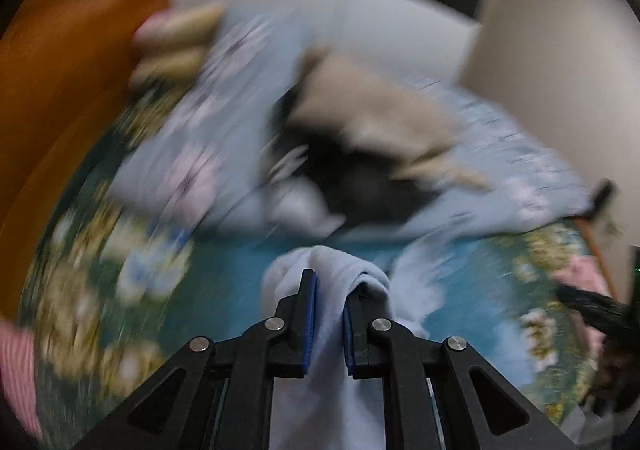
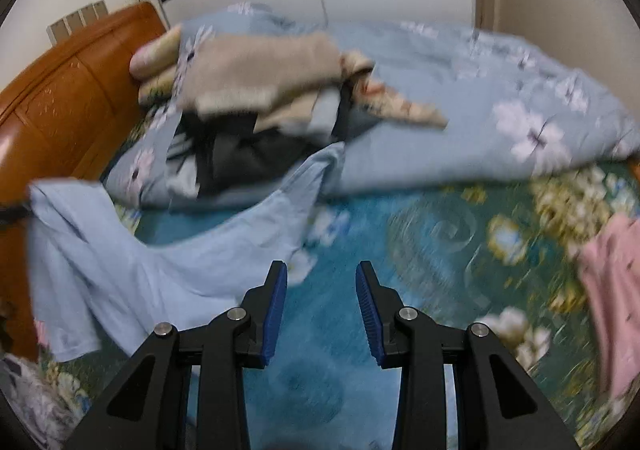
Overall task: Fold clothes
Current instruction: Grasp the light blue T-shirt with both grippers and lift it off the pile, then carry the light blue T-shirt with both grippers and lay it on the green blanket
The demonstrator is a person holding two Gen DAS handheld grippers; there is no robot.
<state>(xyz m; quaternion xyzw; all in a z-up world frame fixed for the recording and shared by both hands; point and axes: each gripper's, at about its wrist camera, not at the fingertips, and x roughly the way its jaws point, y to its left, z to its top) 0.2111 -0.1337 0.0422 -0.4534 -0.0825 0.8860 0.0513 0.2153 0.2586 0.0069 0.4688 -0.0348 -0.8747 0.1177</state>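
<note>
At the far left stands the orange-brown wooden headboard (image 2: 76,90), and just right of it, in the right wrist view, the light blue garment (image 2: 160,246) hangs lifted by one corner at the frame's left edge and drapes down across the teal floral bedsheet (image 2: 432,234), one end trailing up toward the heap of unfolded clothes (image 2: 260,98), beige and dark pieces lying on the pale blue flowered quilt (image 2: 480,122). The step in hand looks like the start of a fold: the garment has been picked out of the heap and is being pulled onto the open sheet to be spread. The left gripper (image 1: 326,290) is pinching a bunched fold of that blue cloth between its blue pads, the fabric draped over the right finger and running down between the jaws; the strong blur suggests fast motion. The right gripper (image 2: 322,282) hovers over bare sheet with its jaws spread wide, holding and touching nothing, the blue cloth just beside its left finger. The next move probably calls for that free claw to take a second corner or hem so the piece can be stretched flat. At the far right lies a pink garment (image 2: 612,290) at the sheet's edge.
</note>
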